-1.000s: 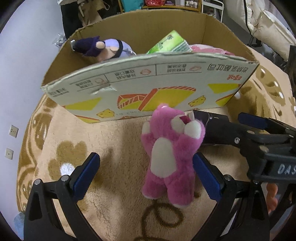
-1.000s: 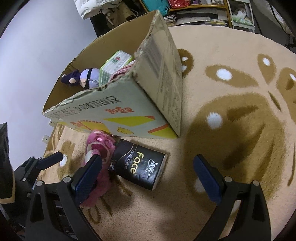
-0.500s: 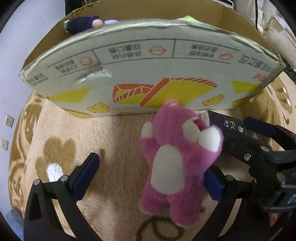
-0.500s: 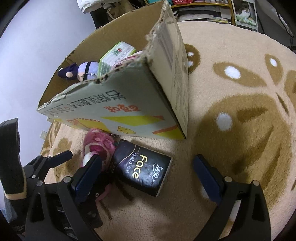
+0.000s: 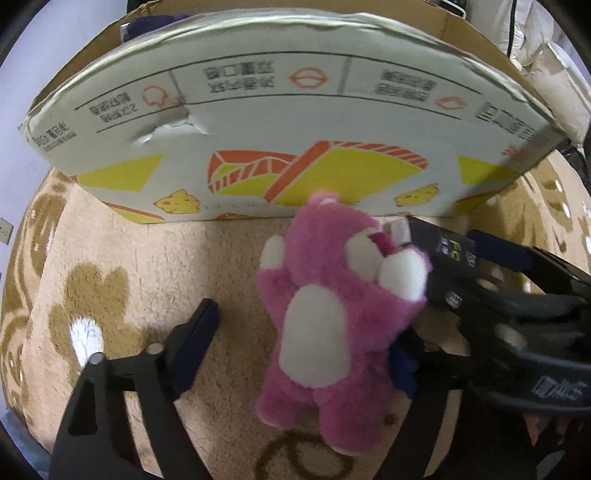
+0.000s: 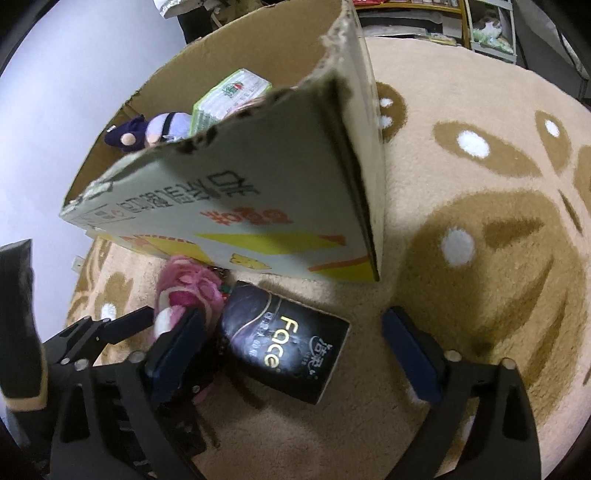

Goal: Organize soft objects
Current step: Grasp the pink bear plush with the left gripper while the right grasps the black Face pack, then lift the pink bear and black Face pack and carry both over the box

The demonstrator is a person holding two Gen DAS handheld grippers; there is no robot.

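A pink plush bear (image 5: 332, 321) lies on the rug against the front of a cardboard box (image 5: 295, 110). My left gripper (image 5: 303, 332) straddles the bear and its jaws are closing. One blue pad (image 5: 400, 365) sits at the bear's side, while the other (image 5: 192, 347) is still apart from it. A black tissue pack (image 6: 288, 339) lies beside the bear (image 6: 184, 291). My right gripper (image 6: 295, 347) straddles the pack with its jaws closing, and a gap remains at the right pad (image 6: 410, 354). The box (image 6: 221, 206) holds a purple plush doll (image 6: 147, 133) and a green tissue pack (image 6: 229, 92).
A beige rug (image 6: 480, 184) with brown paw patterns covers the floor. The box wall stands just beyond both grippers. Shelves (image 6: 480, 29) line the far side. A white wall (image 6: 55, 92) rises on the left, and a dark sleeve (image 6: 14, 314) shows at the left edge.
The left gripper has sunk toward the bear, and its fingers have drawn in around it. The right gripper has come closer to the black pack, its fingers slightly narrower.
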